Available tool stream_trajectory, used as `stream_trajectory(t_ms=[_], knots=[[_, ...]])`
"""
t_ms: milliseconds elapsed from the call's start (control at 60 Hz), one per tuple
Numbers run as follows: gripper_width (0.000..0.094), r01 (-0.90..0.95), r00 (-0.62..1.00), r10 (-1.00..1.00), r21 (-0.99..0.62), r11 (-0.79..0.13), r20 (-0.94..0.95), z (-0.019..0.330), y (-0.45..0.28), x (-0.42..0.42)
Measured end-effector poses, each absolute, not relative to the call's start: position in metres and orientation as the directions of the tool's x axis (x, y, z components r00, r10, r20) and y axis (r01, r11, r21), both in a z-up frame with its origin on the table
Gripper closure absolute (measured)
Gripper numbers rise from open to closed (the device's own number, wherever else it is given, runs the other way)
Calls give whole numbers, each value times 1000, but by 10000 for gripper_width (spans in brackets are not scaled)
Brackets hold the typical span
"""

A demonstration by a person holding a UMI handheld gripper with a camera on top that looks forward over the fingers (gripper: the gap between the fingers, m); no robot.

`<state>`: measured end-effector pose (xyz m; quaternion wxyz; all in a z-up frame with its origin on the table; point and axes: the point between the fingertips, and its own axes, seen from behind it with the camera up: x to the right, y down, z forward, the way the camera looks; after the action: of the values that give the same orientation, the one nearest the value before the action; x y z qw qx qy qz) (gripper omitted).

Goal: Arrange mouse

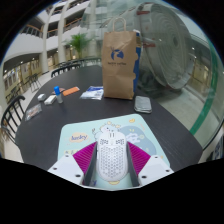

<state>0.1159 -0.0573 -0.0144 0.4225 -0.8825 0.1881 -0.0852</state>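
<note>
A white honeycomb-shell mouse (112,158) sits between the fingers of my gripper (112,170). Both magenta pads press on its sides, so the gripper is shut on it. The mouse is over the near end of a pale, cartoon-printed mouse pad (86,134), which lies on the dark round table (55,122). I cannot tell whether the mouse touches the pad or is held just above it.
A brown paper bag (120,65) stands at the far side of the table. A grey phone (143,103) lies to its right, a blue packet (92,93) to its left, and small items (50,98) further left. Dark chairs (12,112) ring the table's left edge.
</note>
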Motion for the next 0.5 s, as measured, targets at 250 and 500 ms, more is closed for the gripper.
stream_trajectory(t_ms=[250,500], knots=[[75,-303,868,-494,-740,-600,45,0,-117,87],[89,-283,848,-525,-781,-557,66,33,-198,38]])
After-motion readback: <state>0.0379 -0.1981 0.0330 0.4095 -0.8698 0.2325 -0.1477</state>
